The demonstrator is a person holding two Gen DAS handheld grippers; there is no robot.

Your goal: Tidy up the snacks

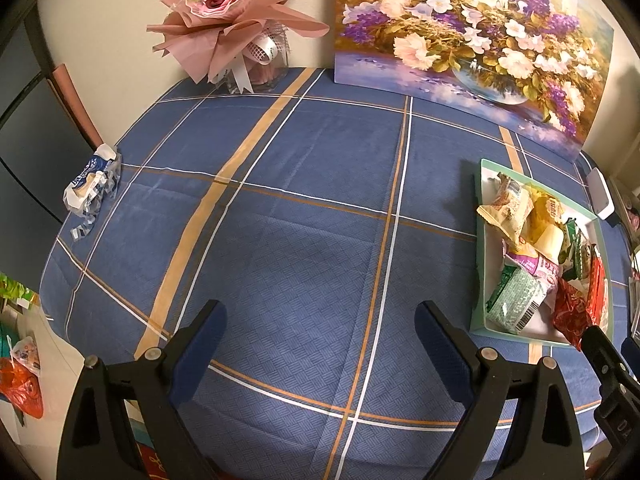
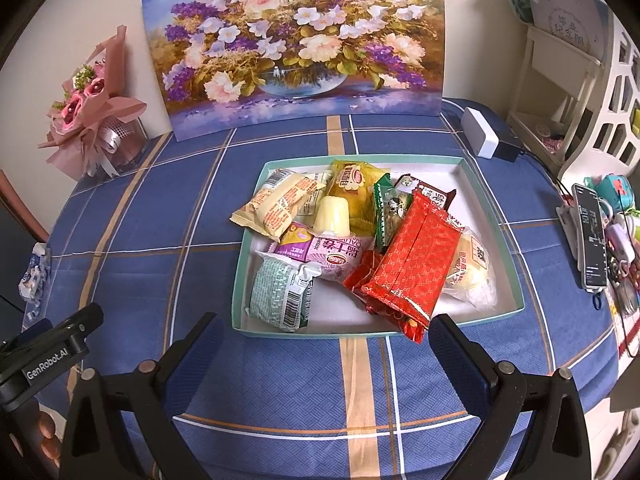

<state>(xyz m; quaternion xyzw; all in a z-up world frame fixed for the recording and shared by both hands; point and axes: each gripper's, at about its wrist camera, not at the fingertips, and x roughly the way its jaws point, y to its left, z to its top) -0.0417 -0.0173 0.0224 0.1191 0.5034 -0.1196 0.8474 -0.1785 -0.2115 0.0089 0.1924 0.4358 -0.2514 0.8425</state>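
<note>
Both the left gripper [image 1: 316, 344] and the right gripper [image 2: 326, 354] are hovering wide open and empty over the blue checked tablecloth [image 1: 280, 220], while the red snack packet [image 2: 412, 266] is lying in the shallow green-rimmed box [image 2: 516, 280], its long axis running diagonally from near-left to far-right.

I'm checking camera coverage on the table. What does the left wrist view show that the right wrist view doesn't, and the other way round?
Only the left wrist view: the orange bag hanging low beside the table, and the left tool, open over bare cloth.

Only the right wrist view: the phone on its stand, the white shelf, and the right tool, open just short of the snack box.

Both: the snack box, the flower painting, the pink bouquet, the crumpled blue-and-white wrapper and the blue checked tablecloth.
</note>
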